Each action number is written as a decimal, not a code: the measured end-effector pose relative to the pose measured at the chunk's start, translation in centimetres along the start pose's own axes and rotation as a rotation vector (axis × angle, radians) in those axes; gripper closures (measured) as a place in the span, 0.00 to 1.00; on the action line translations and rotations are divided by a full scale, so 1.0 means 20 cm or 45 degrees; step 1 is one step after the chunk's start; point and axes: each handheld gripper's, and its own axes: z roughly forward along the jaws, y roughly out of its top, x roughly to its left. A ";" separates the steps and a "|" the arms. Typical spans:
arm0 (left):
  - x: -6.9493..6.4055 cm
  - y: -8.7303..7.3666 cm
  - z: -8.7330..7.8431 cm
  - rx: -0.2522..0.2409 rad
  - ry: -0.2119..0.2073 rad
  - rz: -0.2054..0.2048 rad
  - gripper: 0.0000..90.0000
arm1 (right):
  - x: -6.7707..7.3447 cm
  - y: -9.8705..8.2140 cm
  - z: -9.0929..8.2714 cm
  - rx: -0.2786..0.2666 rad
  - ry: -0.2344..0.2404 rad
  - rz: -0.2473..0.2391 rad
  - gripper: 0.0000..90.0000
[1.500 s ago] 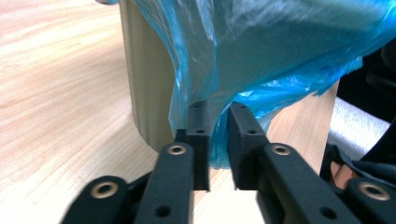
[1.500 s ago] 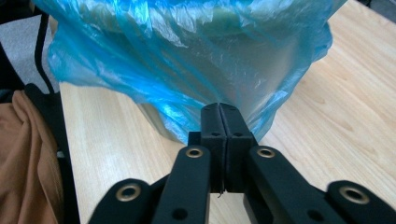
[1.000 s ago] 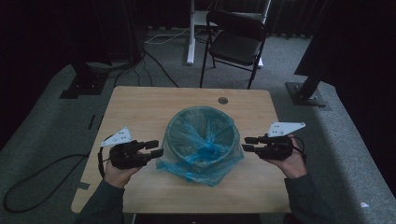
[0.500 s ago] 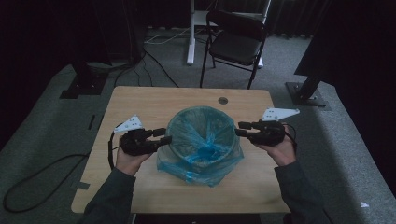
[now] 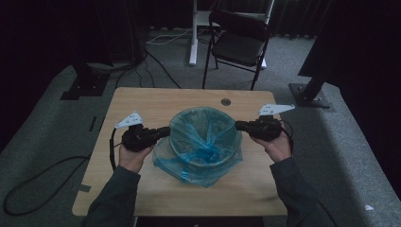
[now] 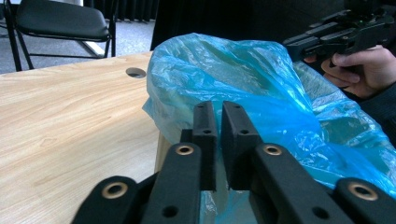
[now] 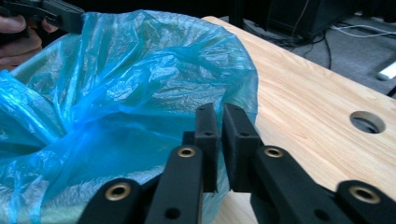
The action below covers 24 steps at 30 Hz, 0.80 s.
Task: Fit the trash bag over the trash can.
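Blue plastic, thin and crinkly: that's the bag (image 5: 201,158), draped as a liner over a round bin (image 5: 206,142) in the middle of the table (image 5: 142,101). Its mouth is folded out over the rim, and the slack skirt spills onto the wood at the near side. That fold is why both hands come in level from opposite sides; the loose film at the rim is the only part to catch.

Left gripper (image 5: 165,132) sits at the bin's left edge, tips at the rim. Its jaws have just been closing, and in its own view they stand almost together, a thin slit between the pads, with blue film right at the tips and behind them. Whether a pinch of plastic is actually caught in that slit, I can't tell.

Right gripper (image 5: 239,126) mirrors it on the far side of the rim. Its jaws have just been closing too, and now they're nearly shut, pads close against the bag's outer fold. Again, the film sits hard by the tips, but an actual grip isn't clear.

My read: a two-sided pinch, ready to lift the liner off the rim.
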 end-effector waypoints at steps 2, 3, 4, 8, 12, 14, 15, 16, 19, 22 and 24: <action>0.01 0.00 0.01 -0.002 0.013 -0.007 0.97 | 0.00 0.00 0.00 0.003 -0.011 -0.001 0.98; 0.02 0.01 0.01 0.001 0.018 -0.008 0.98 | -0.01 0.00 0.00 0.005 -0.011 -0.001 0.98; 0.03 0.01 0.01 0.002 0.025 -0.016 0.98 | -0.01 0.00 0.00 0.006 -0.016 -0.003 0.98; 0.07 0.00 0.02 0.000 0.046 -0.043 0.99 | -0.02 -0.01 0.00 0.009 -0.037 0.008 0.99; 0.12 -0.01 0.04 -0.006 0.067 -0.084 0.99 | -0.05 -0.03 0.00 0.018 -0.052 0.030 0.99; 0.14 -0.01 0.04 -0.007 0.077 -0.101 0.99 | -0.06 -0.04 0.00 0.021 -0.057 0.038 0.99; 0.15 -0.02 0.04 -0.008 0.081 -0.108 0.99 | -0.06 -0.04 0.00 0.024 -0.060 0.043 0.99; 0.16 -0.02 0.04 -0.007 0.087 -0.117 0.99 | -0.07 -0.04 0.00 0.025 -0.062 0.049 0.99; 0.19 -0.03 0.05 -0.001 0.099 -0.134 0.99 | -0.08 -0.06 0.01 0.032 -0.064 0.062 0.99; 0.21 -0.03 0.07 0.004 0.098 -0.154 0.99 | -0.09 -0.07 0.01 0.049 -0.065 0.070 0.99; 0.22 -0.04 0.08 0.009 0.089 -0.162 0.99 | -0.10 -0.09 0.02 0.055 -0.062 0.080 0.99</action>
